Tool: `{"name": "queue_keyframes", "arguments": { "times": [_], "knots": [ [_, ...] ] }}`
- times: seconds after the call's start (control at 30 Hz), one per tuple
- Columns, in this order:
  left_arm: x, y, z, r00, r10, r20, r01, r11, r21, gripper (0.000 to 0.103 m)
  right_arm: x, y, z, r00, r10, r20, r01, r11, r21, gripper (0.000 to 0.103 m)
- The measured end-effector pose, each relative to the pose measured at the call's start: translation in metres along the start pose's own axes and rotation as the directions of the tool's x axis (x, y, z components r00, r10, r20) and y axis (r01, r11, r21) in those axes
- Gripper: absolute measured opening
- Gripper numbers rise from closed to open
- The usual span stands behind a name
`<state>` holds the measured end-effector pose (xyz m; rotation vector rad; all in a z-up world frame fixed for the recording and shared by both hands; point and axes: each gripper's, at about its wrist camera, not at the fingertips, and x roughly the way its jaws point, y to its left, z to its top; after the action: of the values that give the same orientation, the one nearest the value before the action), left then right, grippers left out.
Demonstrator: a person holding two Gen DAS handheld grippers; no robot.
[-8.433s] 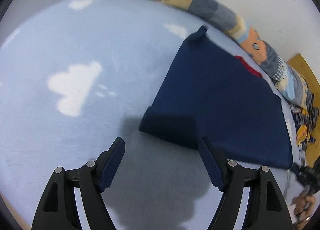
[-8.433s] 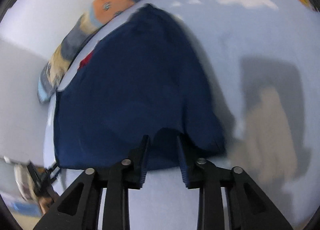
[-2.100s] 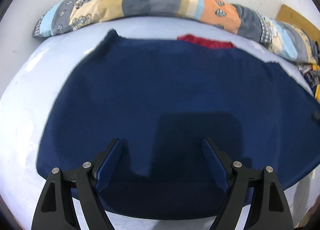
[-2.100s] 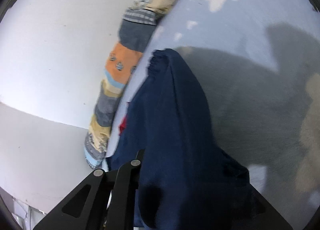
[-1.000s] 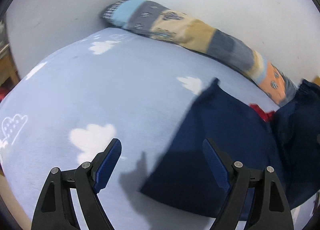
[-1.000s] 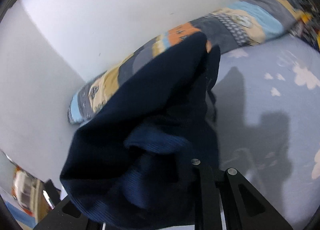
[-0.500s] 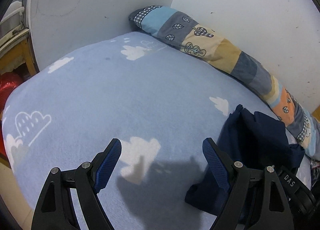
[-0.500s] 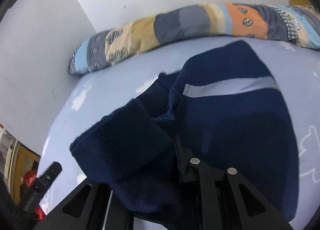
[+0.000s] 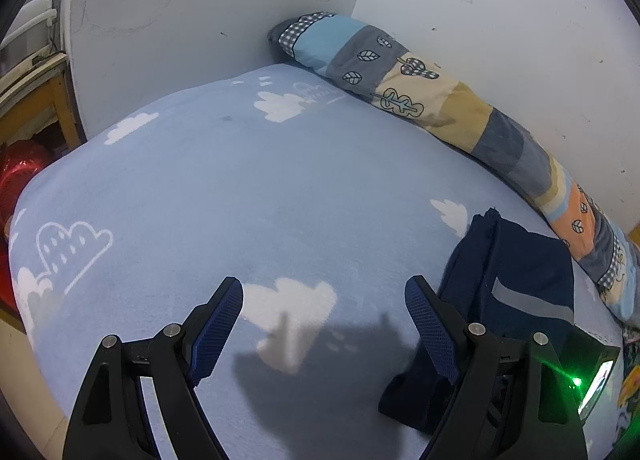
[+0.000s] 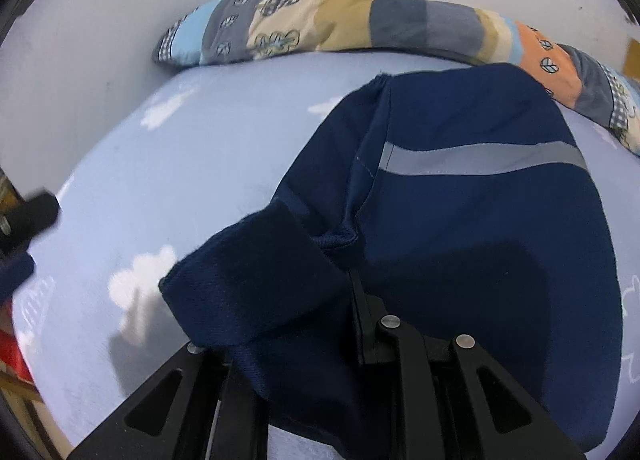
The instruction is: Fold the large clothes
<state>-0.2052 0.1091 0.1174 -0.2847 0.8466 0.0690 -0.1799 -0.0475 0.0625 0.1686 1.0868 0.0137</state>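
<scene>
A navy garment [image 10: 480, 219] with a grey reflective stripe [image 10: 480, 157] lies folded over on the light blue cloud-print bed sheet [image 9: 240, 179]. My right gripper [image 10: 316, 292] is low over its near edge, shut on a bunch of the navy cloth. A ribbed cuff [image 10: 256, 280] drapes over the left finger and hides both tips. In the left wrist view the garment [image 9: 516, 272] lies just right of my left gripper [image 9: 323, 284]. That gripper is open above bare sheet with nothing between its fingers.
A long patchwork bolster [image 9: 440, 107] runs along the white back wall, behind the garment. Another white wall closes the bed's far left side. Wooden furniture [image 9: 36, 99] and something red [image 9: 16, 171] stand past the bed's left edge. The right gripper's body shows a green light [image 9: 576, 380].
My right gripper has come down with the raised navy cloth and the garment now lies folded over, stripe up. The left gripper has swung left, off the garment and over bare sheet.
</scene>
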Motion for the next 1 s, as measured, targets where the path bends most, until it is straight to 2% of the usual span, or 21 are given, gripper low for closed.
{"name": "queue_keyframes", "arguments": {
  "times": [0.03, 0.1, 0.2, 0.27, 0.33, 0.43, 0.5, 0.53, 0.57, 0.6, 0.67, 0.7, 0.77, 0.8, 0.87, 0.9, 1.0],
  "knots": [
    [0.000, -0.001, 0.000, 1.000, -0.002, -0.001, 0.002, 1.000, 0.001, 0.083, 0.001, 0.002, -0.001, 1.000, -0.001, -0.009, 0.001, 1.000, -0.018, 0.024],
    [0.000, -0.004, 0.000, 1.000, -0.003, -0.001, 0.003, 1.000, 0.005, 0.083, 0.000, 0.003, -0.002, 1.000, -0.009, -0.022, 0.008, 0.999, -0.046, 0.027],
    [0.001, -0.006, 0.000, 1.000, -0.006, -0.002, 0.006, 1.000, 0.005, 0.083, -0.006, 0.005, -0.005, 0.999, 0.026, -0.044, -0.030, 0.996, -0.081, 0.042],
    [0.002, -0.006, 0.000, 1.000, -0.009, -0.005, 0.009, 1.000, 0.003, 0.083, -0.015, 0.008, -0.011, 0.994, 0.088, -0.069, -0.095, 0.989, -0.116, 0.067],
    [0.002, -0.005, -0.001, 1.000, -0.009, -0.007, 0.009, 1.000, 0.005, 0.083, -0.026, 0.014, -0.021, 0.987, 0.126, -0.099, -0.142, 0.973, -0.180, 0.075],
    [0.002, -0.006, -0.002, 1.000, -0.015, -0.011, 0.015, 1.000, 0.006, 0.083, -0.049, 0.015, -0.042, 0.966, 0.204, -0.157, -0.240, 0.933, -0.268, 0.076],
    [0.003, -0.009, -0.003, 0.999, -0.039, -0.030, 0.040, 0.999, 0.017, 0.083, -0.060, 0.007, -0.050, 0.934, 0.279, -0.222, -0.334, 0.904, -0.269, 0.075],
    [0.005, -0.012, -0.005, 0.997, -0.059, -0.045, 0.060, 0.998, 0.030, 0.083, -0.066, -0.004, -0.055, 0.895, 0.345, -0.283, -0.413, 0.882, -0.229, 0.068],
    [0.006, -0.017, -0.006, 0.995, -0.079, -0.059, 0.082, 0.996, 0.043, 0.083, -0.072, -0.013, -0.056, 0.878, 0.379, -0.291, -0.443, 0.874, -0.198, 0.053],
    [0.006, -0.020, -0.007, 0.993, -0.093, -0.067, 0.096, 0.994, 0.056, 0.083, -0.082, -0.027, -0.056, 0.873, 0.410, -0.264, -0.459, 0.873, -0.163, 0.046],
    [0.007, -0.033, -0.011, 0.988, -0.128, -0.088, 0.136, 0.985, 0.101, 0.083, -0.106, -0.068, -0.050, 0.878, 0.454, -0.148, -0.466, 0.883, -0.060, 0.043],
    [0.007, -0.039, -0.013, 0.985, -0.142, -0.094, 0.153, 0.981, 0.122, 0.083, -0.116, -0.090, -0.046, 0.888, 0.453, -0.078, -0.455, 0.891, -0.004, 0.043],
    [0.008, -0.055, -0.019, 0.976, -0.179, -0.121, 0.199, 0.963, 0.182, 0.083, -0.133, -0.134, -0.038, 0.918, 0.392, 0.050, -0.396, 0.913, 0.101, 0.045],
    [0.008, -0.061, -0.021, 0.972, -0.193, -0.134, 0.217, 0.955, 0.204, 0.083, -0.137, -0.152, -0.035, 0.938, 0.336, 0.083, -0.345, 0.929, 0.137, 0.044],
    [0.010, -0.073, -0.026, 0.962, -0.219, -0.165, 0.255, 0.936, 0.244, 0.083, -0.135, -0.174, -0.032, 0.968, 0.238, 0.076, -0.248, 0.956, 0.160, 0.039],
    [0.011, -0.075, -0.027, 0.960, -0.222, -0.172, 0.261, 0.932, 0.251, 0.083, -0.132, -0.178, -0.032, 0.975, 0.211, 0.066, -0.219, 0.963, 0.158, 0.035],
    [0.017, -0.079, -0.029, 0.956, -0.218, -0.198, 0.266, 0.926, 0.268, 0.083, -0.120, -0.174, -0.033, 0.971, 0.229, 0.066, -0.236, 0.962, 0.138, 0.029]
  ]
}}
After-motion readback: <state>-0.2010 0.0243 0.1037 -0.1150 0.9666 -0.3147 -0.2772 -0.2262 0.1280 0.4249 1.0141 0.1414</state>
